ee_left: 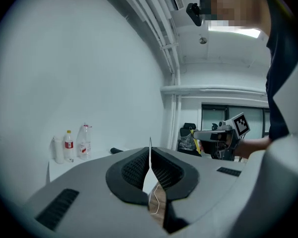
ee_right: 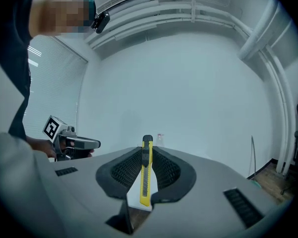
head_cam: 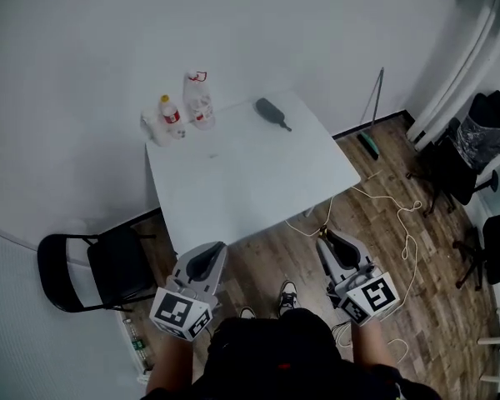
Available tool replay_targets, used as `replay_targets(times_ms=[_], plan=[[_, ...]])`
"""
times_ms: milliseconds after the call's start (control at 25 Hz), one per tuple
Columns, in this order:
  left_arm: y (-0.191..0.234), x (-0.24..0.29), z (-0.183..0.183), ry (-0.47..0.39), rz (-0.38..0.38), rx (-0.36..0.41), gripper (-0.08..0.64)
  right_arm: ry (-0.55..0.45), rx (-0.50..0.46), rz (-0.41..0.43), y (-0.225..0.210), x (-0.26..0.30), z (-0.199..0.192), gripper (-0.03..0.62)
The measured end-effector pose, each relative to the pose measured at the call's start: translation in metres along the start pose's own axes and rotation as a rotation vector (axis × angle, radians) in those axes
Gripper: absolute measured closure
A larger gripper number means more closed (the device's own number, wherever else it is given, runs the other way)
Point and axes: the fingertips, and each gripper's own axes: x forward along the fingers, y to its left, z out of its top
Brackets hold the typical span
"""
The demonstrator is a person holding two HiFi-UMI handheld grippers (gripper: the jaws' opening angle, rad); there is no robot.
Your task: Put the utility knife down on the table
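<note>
The utility knife (ee_right: 146, 177) is being clamped by the right gripper (head_cam: 342, 248), table (head_cam: 242, 182) not yet reached; closed left gripper (ee_left: 150, 168) is being carried empty

Three bottles (head_cam: 168, 113), one dark paddle-shaped tool (head_cam: 271, 112), one counter (head_cam: 250, 173), one utility knife (ee_right: 146, 175), two claws: left claw (head_cam: 207, 255), right claw (head_cam: 337, 242).

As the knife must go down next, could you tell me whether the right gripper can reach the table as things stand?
Probably yes: the right gripper, shut on the utility knife, hangs just short of the table, at its near edge; nothing lies between, and the near surface is bare.
</note>
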Motion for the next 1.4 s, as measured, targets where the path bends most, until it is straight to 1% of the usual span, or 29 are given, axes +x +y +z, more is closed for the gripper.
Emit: replay_targets(times_ms=[120,200,280,320,400,520,600,800,1000,1120,1240,1320,1400], plan=[[0.001,0.023,0.009,-0.016,0.045,-0.007,0.529,-0.035,0.008,0.072,-0.023,0.023,0.016,0.517],[0.001,0.040,0.019,-0.054,0.081,0.008,0.529,-0.022,-0.002,0.091,-0.048,0.035,0.018,0.517],[-0.001,0.057,0.028,-0.088,0.116,0.004,0.529,0.008,-0.008,0.102,-0.075,0.041,0.012,0.517],[-0.002,0.066,0.027,-0.081,0.132,-0.001,0.529,0.017,-0.004,0.109,-0.087,0.045,0.009,0.517],[-0.004,0.082,0.021,-0.026,0.159,-0.002,0.529,0.030,0.020,0.123,-0.109,0.052,0.001,0.517],[-0.003,0.096,0.010,0.034,0.182,-0.019,0.529,0.048,0.052,0.141,-0.127,0.065,-0.010,0.517],[0.006,0.099,0.003,0.053,0.200,-0.041,0.529,0.064,0.052,0.152,-0.130,0.077,-0.017,0.517],[0.028,0.102,-0.009,0.074,0.223,-0.063,0.529,0.135,0.057,0.173,-0.126,0.112,-0.039,0.517],[0.047,0.097,-0.014,0.048,0.233,-0.086,0.529,0.224,0.020,0.215,-0.109,0.151,-0.065,0.517],[0.060,0.090,-0.026,0.062,0.245,-0.113,0.529,0.313,-0.017,0.240,-0.097,0.179,-0.098,0.517],[0.069,0.080,-0.037,0.091,0.266,-0.142,0.529,0.438,-0.064,0.269,-0.087,0.201,-0.139,0.517],[0.075,0.073,-0.046,0.088,0.269,-0.152,0.529,0.517,-0.096,0.276,-0.084,0.213,-0.169,0.517],[0.081,0.066,-0.055,0.087,0.281,-0.165,0.529,0.582,-0.103,0.280,-0.082,0.222,-0.198,0.517]])
